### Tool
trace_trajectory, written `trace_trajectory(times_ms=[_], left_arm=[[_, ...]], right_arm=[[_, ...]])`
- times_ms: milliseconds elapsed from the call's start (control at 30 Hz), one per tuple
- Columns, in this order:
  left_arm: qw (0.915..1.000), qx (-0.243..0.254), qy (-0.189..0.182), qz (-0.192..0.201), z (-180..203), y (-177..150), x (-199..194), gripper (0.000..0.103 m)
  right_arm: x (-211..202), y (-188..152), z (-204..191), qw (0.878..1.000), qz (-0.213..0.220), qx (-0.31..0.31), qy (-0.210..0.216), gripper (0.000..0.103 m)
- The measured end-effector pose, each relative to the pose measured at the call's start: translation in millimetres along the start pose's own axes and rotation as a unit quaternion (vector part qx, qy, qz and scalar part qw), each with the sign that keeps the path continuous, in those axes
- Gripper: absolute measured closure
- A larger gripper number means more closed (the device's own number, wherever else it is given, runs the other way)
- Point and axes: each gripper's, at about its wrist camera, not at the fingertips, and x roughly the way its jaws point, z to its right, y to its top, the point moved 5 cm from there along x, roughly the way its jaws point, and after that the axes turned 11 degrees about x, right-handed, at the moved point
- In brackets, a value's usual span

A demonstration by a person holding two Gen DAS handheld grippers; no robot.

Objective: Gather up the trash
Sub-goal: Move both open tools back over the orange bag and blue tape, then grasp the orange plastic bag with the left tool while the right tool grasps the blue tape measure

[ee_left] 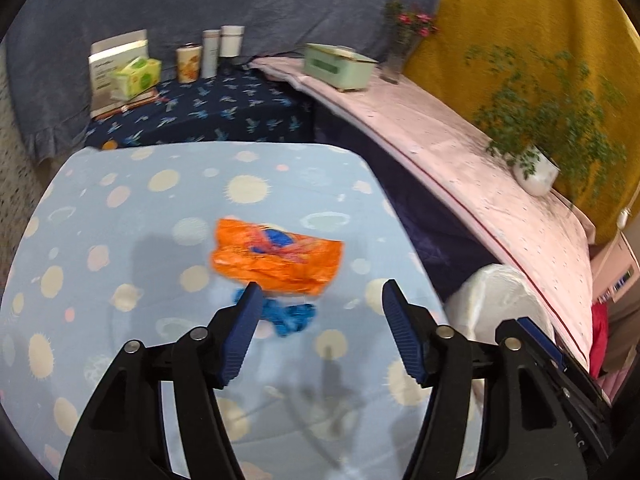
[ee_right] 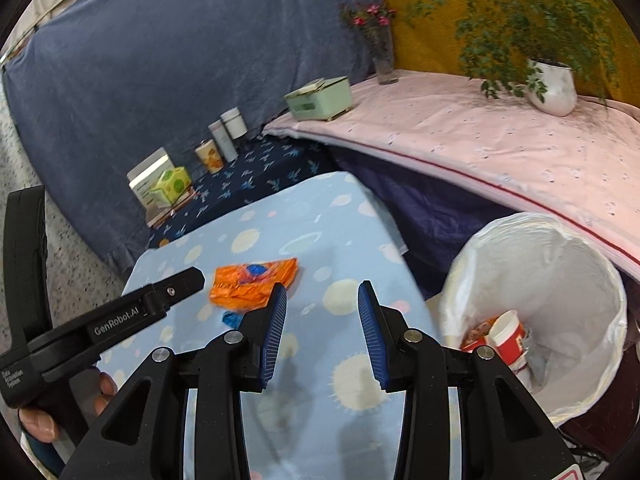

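**Two pieces of trash on the bench, both jaws empty**

Two items sit on my bench (ee_left: 120, 216), which wears a light blue cloth with pale dots: an orange snack wrapper (ee_left: 278, 260) near the middle, and a small crumpled blue wrapper (ee_left: 290, 316) just beside its near edge. Can't tell if they touch; the left view is blurred.

My left gripper (ee_left: 320, 300) hangs over the bench with jaws wide, nothing between them. The blue wrapper lies just inside the left finger's tip in that view, the orange one just beyond the tips. From the right wrist the left gripper (ee_right: 176, 286) comes in from the left edge, tip near the orange snack wrapper (ee_right: 252, 284).

My right gripper (ee_right: 322, 300) is also over the bench, jaws wide, holding nothing. Blue wrapper (ee_right: 231, 318) peeks out left of its left finger.

Trash bin (ee_right: 560, 272) with a white liner stands off the bench's right edge, well right of both wrappers. Inside it: a red and white paper cup (ee_right: 508, 336) on its side plus other packaging I can't identify.

Behind: tissue pack (ee_left: 138, 76), patterned can (ee_left: 188, 64), mint green box (ee_left: 340, 65), flower vase (ee_left: 394, 60), potted plant (ee_left: 536, 172).
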Motion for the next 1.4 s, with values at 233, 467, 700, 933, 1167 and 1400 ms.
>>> trace_trajectory(times_ms=[233, 467, 700, 933, 1167, 1400], left_arm=[[0.9983, -0.039, 0.041, -0.014, -64.7, -11.4, 8.4, 0.039], [0.9968, -0.049, 0.054, -0.031, -100.0, -11.9, 32.5, 0.028], [0.996, -0.061, 0.021, -0.062, -105.6, -3.3, 79.0, 0.027], [0.9947, -0.062, -0.003, -0.081, -97.8, 6.0, 120.7, 0.029], [0.9925, -0.052, -0.019, -0.109, -88.1, -1.9, 146.8, 0.064], [0.9937, -0.046, -0.023, -0.1, -82.6, -2.9, 140.9, 0.08]], right_arm=[[44.9, -28.4, -41.0, 0.998, -0.049, -0.028, 0.016, 0.066], [93.5, -48.3, -65.8, 0.995, -0.089, -0.039, 0.02, 0.066], [140.3, -66.9, -67.9, 0.991, -0.124, -0.043, 0.005, 0.066], [165.9, -74.2, -64.6, 0.989, -0.143, -0.032, 0.004, 0.066], [173.5, -75.1, -64.9, 0.989, -0.147, -0.034, 0.013, 0.072], [170.0, -75.4, -61.3, 0.988, -0.151, -0.021, 0.025, 0.084]])
